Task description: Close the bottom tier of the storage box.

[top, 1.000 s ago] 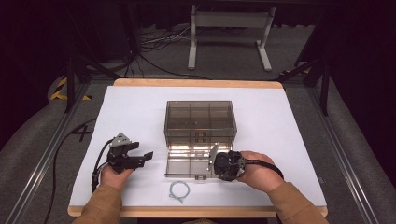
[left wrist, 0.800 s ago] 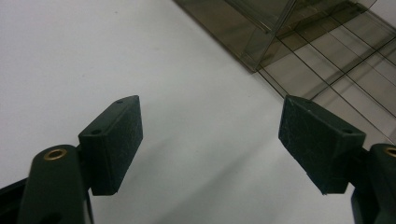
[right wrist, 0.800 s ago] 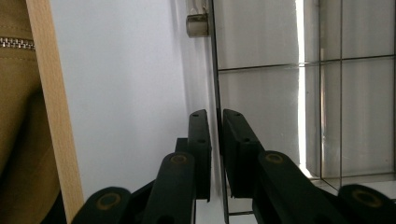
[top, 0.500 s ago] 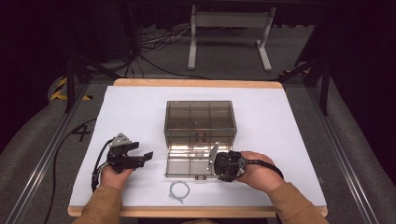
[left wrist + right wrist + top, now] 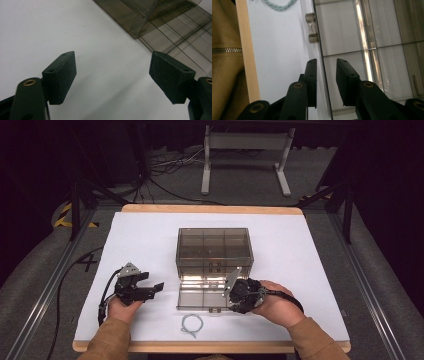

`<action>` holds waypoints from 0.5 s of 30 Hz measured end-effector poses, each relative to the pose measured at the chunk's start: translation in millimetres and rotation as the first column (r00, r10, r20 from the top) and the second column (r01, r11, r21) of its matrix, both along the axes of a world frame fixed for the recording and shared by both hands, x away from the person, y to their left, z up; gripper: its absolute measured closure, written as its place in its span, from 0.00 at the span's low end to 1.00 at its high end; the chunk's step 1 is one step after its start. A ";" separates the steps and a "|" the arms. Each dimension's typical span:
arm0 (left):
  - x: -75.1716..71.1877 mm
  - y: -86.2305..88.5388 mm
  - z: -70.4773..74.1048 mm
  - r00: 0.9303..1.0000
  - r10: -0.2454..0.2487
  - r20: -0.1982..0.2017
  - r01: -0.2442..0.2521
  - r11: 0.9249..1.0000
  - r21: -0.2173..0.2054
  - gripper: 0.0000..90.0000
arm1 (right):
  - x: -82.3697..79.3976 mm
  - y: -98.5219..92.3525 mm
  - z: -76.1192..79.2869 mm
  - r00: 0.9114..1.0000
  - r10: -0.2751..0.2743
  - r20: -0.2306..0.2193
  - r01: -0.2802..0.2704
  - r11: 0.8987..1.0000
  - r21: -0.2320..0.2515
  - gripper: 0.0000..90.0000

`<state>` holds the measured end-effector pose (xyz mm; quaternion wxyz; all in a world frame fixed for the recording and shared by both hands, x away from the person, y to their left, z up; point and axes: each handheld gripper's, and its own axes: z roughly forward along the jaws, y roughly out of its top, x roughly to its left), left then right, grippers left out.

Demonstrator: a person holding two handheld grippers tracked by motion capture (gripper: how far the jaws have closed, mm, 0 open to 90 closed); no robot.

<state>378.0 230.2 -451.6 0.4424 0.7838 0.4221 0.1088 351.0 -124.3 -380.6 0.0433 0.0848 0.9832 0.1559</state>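
While the right gripper (image 5: 326, 66) had just been easing its narrow jaws apart astride the lid (image 5: 206, 294) edge at 6 o'clock of the box (image 5: 213, 246), the left gripper (image 5: 154, 287) sat wide, empty; next probably the cord (image 5: 191, 324).

You can read one mark: a dark "4" on the grey floor (image 5: 89, 263) just left of the table's white sheet, seen in the high view. The yellow and black hazard stripes (image 5: 67, 215) farther back on that floor are a warning sign without words. Nothing else carries legible writing.
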 end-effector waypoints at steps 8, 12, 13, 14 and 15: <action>-0.3 0.0 0.0 1.000 0.001 -0.002 -0.001 1.000 -0.003 0.25 | -3.0 6.9 1.7 1.000 -0.007 -0.006 0.007 0.998 0.067 0.80; -0.1 0.0 0.1 1.000 -0.001 0.001 0.001 1.000 0.001 0.25 | -4.4 11.4 0.6 1.000 -0.011 -0.010 0.012 0.995 0.094 0.80; -0.2 -0.1 0.1 1.000 0.000 0.002 0.000 1.000 0.001 0.25 | -4.6 12.7 0.1 1.000 -0.008 -0.004 0.008 0.995 0.102 0.80; -0.2 -0.1 0.2 1.000 0.000 0.002 0.000 1.000 0.001 0.25 | -5.1 13.7 -0.1 1.000 -0.008 -0.013 0.009 0.994 0.105 0.80; -0.1 -0.1 0.1 1.000 0.000 0.001 0.000 1.000 0.002 0.25 | -5.6 14.9 -0.9 1.000 -0.012 -0.008 0.013 0.993 0.115 0.80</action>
